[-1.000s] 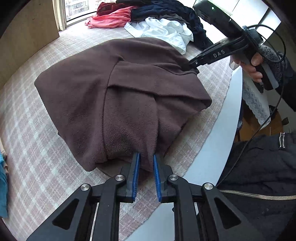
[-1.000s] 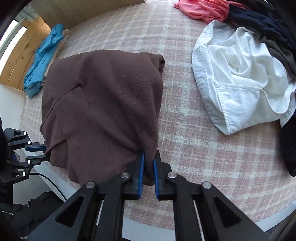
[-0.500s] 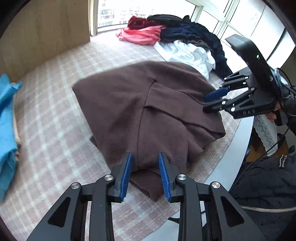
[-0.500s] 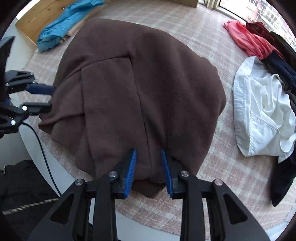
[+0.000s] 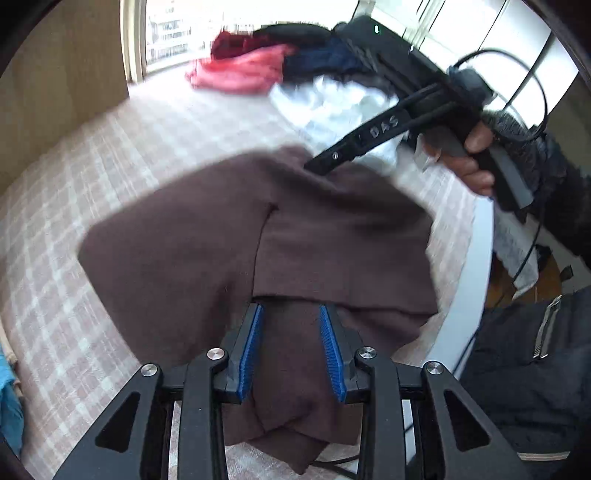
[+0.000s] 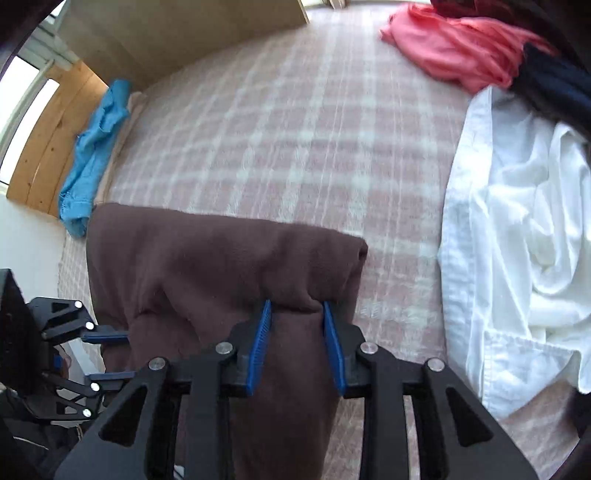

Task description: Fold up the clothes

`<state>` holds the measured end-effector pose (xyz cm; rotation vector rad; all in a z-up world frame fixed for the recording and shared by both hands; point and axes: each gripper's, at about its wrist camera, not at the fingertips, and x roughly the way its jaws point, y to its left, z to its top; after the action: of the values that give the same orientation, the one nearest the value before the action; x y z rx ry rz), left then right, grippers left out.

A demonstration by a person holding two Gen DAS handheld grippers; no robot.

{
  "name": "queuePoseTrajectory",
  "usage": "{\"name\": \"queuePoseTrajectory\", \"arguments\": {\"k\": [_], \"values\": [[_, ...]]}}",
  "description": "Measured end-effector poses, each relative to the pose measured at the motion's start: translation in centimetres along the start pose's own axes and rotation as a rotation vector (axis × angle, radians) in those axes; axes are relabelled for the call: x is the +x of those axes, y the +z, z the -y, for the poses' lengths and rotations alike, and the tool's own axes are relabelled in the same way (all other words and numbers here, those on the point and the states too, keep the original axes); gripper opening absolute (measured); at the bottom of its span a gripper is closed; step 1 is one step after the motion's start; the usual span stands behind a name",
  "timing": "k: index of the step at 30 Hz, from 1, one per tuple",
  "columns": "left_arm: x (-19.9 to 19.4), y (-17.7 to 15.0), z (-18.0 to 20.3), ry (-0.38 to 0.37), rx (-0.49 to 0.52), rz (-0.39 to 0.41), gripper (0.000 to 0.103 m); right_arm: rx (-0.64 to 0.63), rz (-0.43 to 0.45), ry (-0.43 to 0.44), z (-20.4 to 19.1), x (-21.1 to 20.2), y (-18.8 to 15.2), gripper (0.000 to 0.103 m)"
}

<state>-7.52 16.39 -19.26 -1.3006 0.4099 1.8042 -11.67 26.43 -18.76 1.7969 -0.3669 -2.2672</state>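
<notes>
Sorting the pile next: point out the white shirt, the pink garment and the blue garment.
white shirt [image 6: 517, 236], right wrist view, on its crumpled middle.
pink garment [image 6: 454, 51], right wrist view, on its middle.
blue garment [image 6: 96, 155], right wrist view, mid-length.

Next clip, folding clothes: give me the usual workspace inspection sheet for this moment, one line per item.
Surface: pink plaid cloth on a white-edged table.
Job's things: brown fleece garment, partly folded, near the table edge.
Clutter: white shirt, pink garment, dark clothes, blue garment.
Grippers: left gripper and right gripper have just been opening; brown fleece lies between each one's jaws, pads apart, seemingly not pinching.
Cables: black cable loops from the right gripper's handle.
Surroundings: window, wooden panels, person's dark jacket.
</notes>
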Motion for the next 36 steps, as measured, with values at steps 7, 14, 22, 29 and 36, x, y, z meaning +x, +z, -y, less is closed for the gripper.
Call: {"name": "queuePoseTrajectory", "arguments": {"k": [7, 14, 22, 29, 36], "values": [[-2.4, 2.5, -0.7, -0.038, -0.02, 0.033, 0.029, 0.17, 0.008, 0.094, 4.0, -3.6, 2.0, 0.029], [0.4, 7.9, 2.7, -0.08, 0.123, 0.072, 0.031, 0.256, -0.093, 0.187, 7.1, 0.6, 3.2, 0.029], [5.9, 8.4, 5.6, -0.081, 0.179, 0.025, 0.032, 0.079, -0.055, 0.026, 4.9, -0.3, 4.1, 0.008], [2.4, 8.0, 4.2, -0.064, 0.121, 0.067, 0.032, 0.127, 0.087, -0.017, 5.6, -4.6, 3.7, 0.002], [-0.2, 5.7, -1.5, 0.077, -0.068, 0.089, 0.034, -0.091, -0.035, 0.025, -1.9, 0.4, -0.5, 0.0]]}}
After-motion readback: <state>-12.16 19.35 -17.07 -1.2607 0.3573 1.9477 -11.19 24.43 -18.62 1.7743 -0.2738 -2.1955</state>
